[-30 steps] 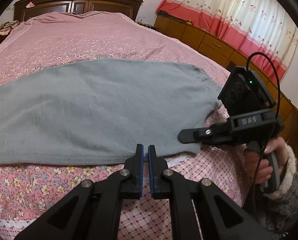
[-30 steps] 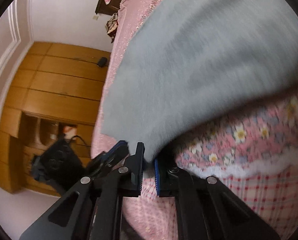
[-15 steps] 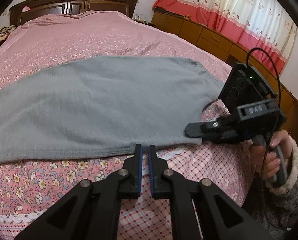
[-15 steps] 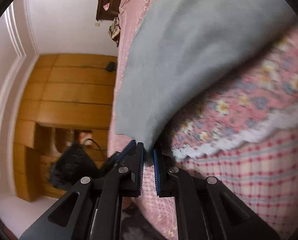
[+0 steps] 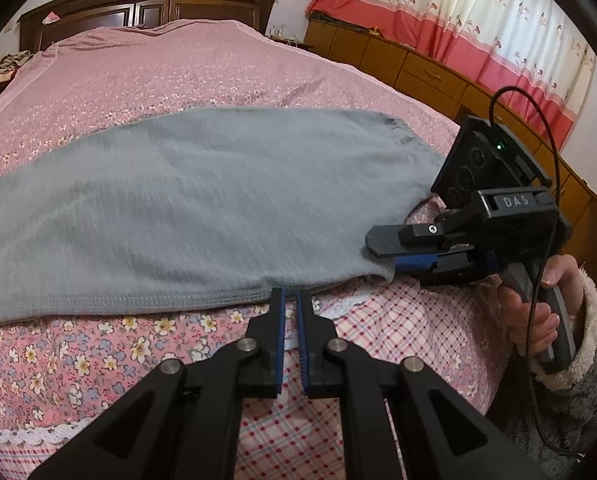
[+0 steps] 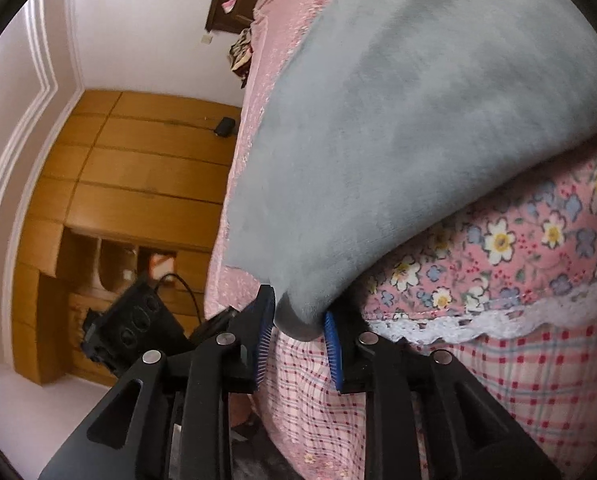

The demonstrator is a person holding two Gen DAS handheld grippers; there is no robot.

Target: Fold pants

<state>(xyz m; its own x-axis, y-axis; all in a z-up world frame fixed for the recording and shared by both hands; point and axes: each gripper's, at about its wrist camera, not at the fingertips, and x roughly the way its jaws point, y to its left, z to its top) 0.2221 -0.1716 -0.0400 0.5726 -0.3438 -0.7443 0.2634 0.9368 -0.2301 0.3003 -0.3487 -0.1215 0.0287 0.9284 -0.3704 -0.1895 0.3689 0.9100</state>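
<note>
Since pants (image 5: pixel 202 208) lie flat on bed (image 5: pixel 186 68): hem sits at lower frame for folding.
Left gripper (image 5: pixel 291 300): pressed together at hem, empty.
Right gripper (image 6: pixel 300 312): jaws just opening, spread, corner between.

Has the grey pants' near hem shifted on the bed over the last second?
Yes. In the left wrist view the grey pants slid toward the bed's near edge: the hem now lies close to the bedspread's white lace trim. The right gripper has just been opening around the corner.
</note>
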